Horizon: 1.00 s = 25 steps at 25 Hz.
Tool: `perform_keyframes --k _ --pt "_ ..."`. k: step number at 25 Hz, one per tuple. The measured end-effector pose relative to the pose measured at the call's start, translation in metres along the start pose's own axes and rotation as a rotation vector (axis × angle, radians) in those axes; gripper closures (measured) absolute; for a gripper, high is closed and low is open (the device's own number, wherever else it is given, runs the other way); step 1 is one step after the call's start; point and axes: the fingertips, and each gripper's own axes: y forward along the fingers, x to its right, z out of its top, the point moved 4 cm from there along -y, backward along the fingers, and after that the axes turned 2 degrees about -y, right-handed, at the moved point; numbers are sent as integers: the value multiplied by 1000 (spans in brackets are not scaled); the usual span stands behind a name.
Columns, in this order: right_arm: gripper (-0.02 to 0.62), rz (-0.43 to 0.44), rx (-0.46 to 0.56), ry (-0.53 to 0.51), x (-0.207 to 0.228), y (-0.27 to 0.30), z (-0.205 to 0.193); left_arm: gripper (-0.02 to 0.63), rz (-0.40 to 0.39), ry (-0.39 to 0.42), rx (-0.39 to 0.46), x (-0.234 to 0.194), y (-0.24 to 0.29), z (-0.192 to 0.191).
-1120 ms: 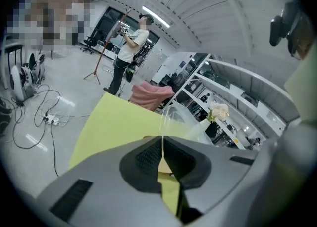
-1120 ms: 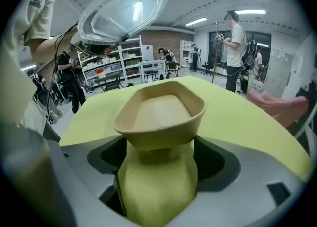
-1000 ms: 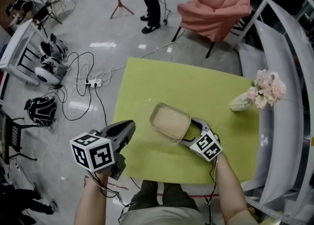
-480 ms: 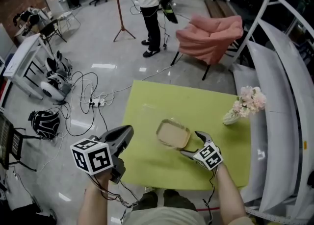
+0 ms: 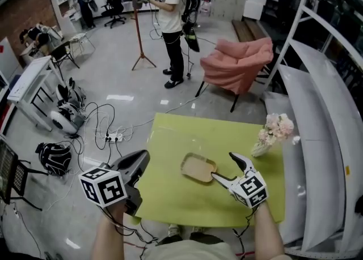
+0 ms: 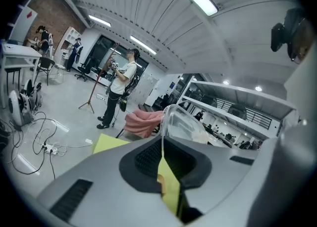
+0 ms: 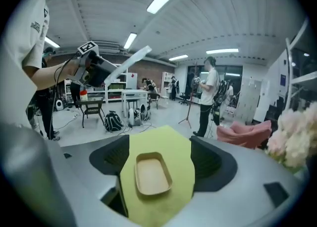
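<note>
A shallow tan tray lies flat on the yellow-green table. My right gripper is open just to its right, with its jaws apart and nothing held. In the right gripper view the tray rests on the table between and just past the jaws of that gripper. My left gripper hovers over the table's left edge. It is shut on the rim of a clear plastic lid, held on edge above the left gripper. From the right gripper view the lid shows as a pale strip.
A bunch of pale pink flowers lies at the table's far right corner. White curved shelving runs along the right. Behind the table stand a pink chair and a person. Cables trail on the floor at left.
My right gripper has opened and let go of the tan tray, which now lies on the table. The left gripper has tilted upward with the lid still in it.
</note>
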Motion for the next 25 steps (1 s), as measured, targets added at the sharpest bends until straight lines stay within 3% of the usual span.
perform_keyframes --k 8,17,20,25 --pt "290 -101 240 -34 20 -57 110 588 -18 80 85 26 -14 44" --pt "374 -167 464 -34 17 -117 195 588 -22 203 243 69 -34 99" --pt "399 -190 508 -32 17 -138 213 588 -3 262 277 83 -39 109" --pt "439 -244 492 -36 17 -161 225 586 40 339 368 98 -52 119"
